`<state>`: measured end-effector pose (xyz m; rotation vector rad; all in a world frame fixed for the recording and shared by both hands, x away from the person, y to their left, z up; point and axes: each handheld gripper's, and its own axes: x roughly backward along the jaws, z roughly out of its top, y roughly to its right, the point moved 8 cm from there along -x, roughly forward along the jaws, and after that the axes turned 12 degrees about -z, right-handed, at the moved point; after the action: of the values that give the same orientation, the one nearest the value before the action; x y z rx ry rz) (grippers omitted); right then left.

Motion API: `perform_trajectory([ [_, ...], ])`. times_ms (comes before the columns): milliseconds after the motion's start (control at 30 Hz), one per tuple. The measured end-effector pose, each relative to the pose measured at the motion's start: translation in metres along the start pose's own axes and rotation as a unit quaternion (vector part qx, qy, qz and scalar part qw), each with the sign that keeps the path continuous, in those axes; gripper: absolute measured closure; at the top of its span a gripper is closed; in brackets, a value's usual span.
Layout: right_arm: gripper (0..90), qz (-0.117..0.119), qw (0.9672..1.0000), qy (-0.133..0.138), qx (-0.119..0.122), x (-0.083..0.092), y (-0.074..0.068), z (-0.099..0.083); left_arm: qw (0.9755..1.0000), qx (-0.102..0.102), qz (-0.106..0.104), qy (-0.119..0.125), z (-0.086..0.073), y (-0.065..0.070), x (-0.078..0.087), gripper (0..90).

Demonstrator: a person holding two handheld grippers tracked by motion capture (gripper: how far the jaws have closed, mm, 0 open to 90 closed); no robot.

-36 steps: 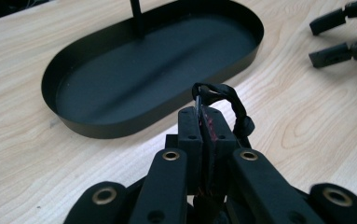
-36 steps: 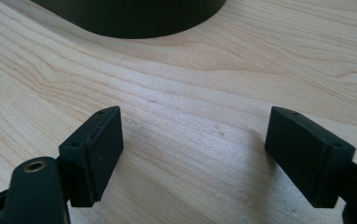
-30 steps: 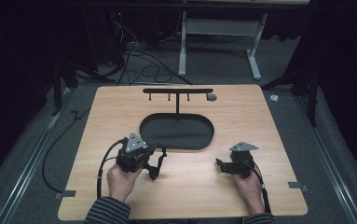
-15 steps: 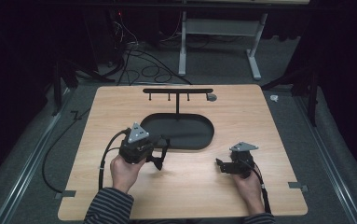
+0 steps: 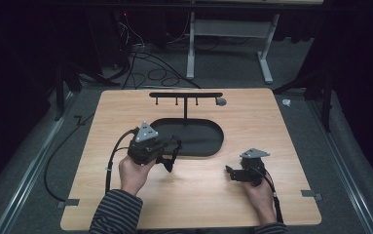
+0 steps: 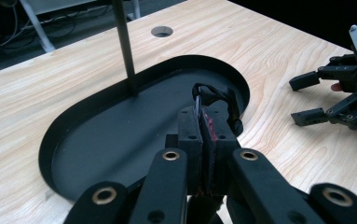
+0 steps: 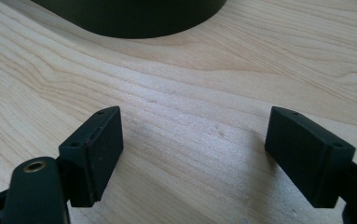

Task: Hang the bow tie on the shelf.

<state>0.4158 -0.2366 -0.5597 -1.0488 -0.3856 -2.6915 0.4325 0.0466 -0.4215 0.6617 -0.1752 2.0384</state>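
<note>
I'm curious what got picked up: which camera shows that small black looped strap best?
The left gripper view: the black looped strap sits close, pinched between the left tongs. The high view shows it tiny and dark.

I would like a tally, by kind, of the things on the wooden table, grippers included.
Grippers: 2 (left gripper, right gripper)
Black oval tray with hanger stand: 1
Small black looped strap, clamped in the left gripper: 1
Total: 4
</note>
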Motion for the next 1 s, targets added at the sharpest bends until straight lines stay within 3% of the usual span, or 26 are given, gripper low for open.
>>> perform_trajectory([
  [600,20.5,0.001,1.0,0.001,0.002,0.0,0.0,0.0,0.9997,0.009,-0.008,0.02,0.024,-0.015,-0.006,87.1],
  [1000,20.5,0.001,1.0,0.0,0.001,0.0,0.0,0.0,0.9995,0.012,0.0,0.028,0.038,-0.029,-0.017,87.1],
])
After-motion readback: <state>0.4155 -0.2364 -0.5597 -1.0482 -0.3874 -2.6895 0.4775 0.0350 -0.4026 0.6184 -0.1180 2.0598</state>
